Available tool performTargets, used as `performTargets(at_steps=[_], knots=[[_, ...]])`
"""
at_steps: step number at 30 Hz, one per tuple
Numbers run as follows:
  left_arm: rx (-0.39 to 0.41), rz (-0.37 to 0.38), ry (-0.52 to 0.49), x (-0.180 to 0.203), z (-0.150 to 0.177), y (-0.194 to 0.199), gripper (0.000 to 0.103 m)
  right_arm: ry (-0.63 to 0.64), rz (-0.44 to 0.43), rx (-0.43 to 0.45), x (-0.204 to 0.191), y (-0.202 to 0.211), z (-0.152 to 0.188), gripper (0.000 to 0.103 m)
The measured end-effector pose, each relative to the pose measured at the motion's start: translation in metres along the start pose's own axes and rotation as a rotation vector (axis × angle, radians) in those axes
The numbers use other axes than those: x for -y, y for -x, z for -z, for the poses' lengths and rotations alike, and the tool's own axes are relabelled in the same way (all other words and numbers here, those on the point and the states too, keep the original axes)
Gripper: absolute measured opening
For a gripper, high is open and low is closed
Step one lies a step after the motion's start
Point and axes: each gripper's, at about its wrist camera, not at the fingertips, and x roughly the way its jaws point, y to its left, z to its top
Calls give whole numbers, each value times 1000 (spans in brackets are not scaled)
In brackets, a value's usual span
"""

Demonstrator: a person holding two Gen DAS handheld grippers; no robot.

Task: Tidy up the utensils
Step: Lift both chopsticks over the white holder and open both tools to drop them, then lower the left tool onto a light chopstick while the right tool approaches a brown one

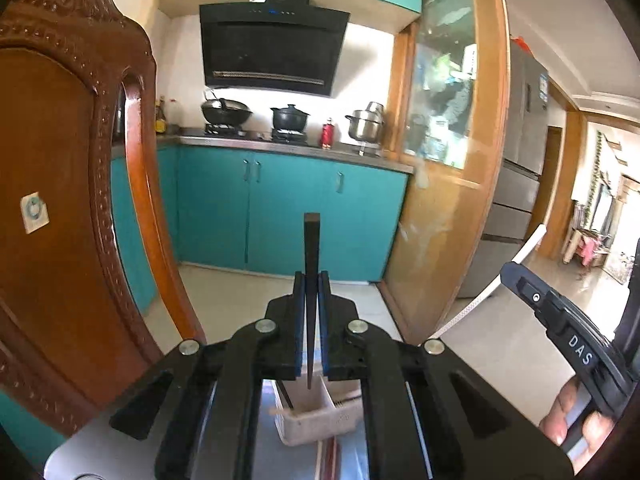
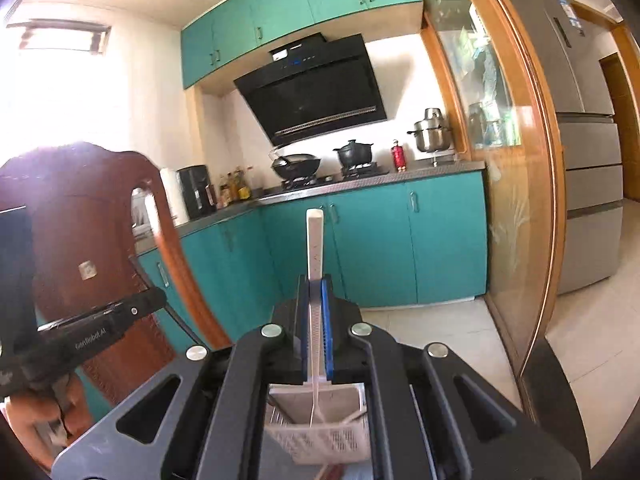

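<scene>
My left gripper (image 1: pixel 311 280) is shut on a dark chopstick (image 1: pixel 311 248) that stands upright, its thin tip hanging over a white slotted utensil basket (image 1: pixel 316 420) below. My right gripper (image 2: pixel 316 284) is shut on a white chopstick (image 2: pixel 315 244), also upright, its thin tip reaching down into the same white basket (image 2: pixel 332 440). The right gripper's body and the white chopstick (image 1: pixel 532 244) show at the right in the left wrist view. The left gripper's body (image 2: pixel 104 320) shows at the left in the right wrist view. A few other sticks lie in the basket.
A carved wooden chair back (image 1: pixel 68 200) stands close on the left. Teal kitchen cabinets (image 1: pixel 288 208), a stove with pots (image 1: pixel 288 118) and a range hood are ahead. A wooden glass partition (image 1: pixel 444 160) and a fridge (image 2: pixel 588 120) are to the right.
</scene>
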Motion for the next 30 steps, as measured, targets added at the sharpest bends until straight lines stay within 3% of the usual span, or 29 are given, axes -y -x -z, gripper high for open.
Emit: performTargets(at_steps=[8, 14, 18, 21, 25, 28, 30], knots=[[-114, -46, -14, -4, 53, -44, 7, 24, 23, -122, 7, -61, 56, 6], [-120, -67, -33, -4, 70, -43, 7, 30, 44, -172, 12, -65, 81, 8], [-103, -62, -30, -5, 72, -31, 19, 1, 43, -151, 19, -48, 80, 27], [-74, -55, -27, -7, 77, -13, 28, -19, 34, -117, 27, -21, 78, 29], [-49, -28, -23, -11, 100, 26, 29, -41, 13, -36, 42, 34, 91, 29], [-116, -4, -31, -12, 132, 30, 29, -71, 16, -19, 58, 54, 117, 35], [-238, 21, -33, -11, 169, 13, 28, -84, 16, -67, 69, 46, 135, 38]])
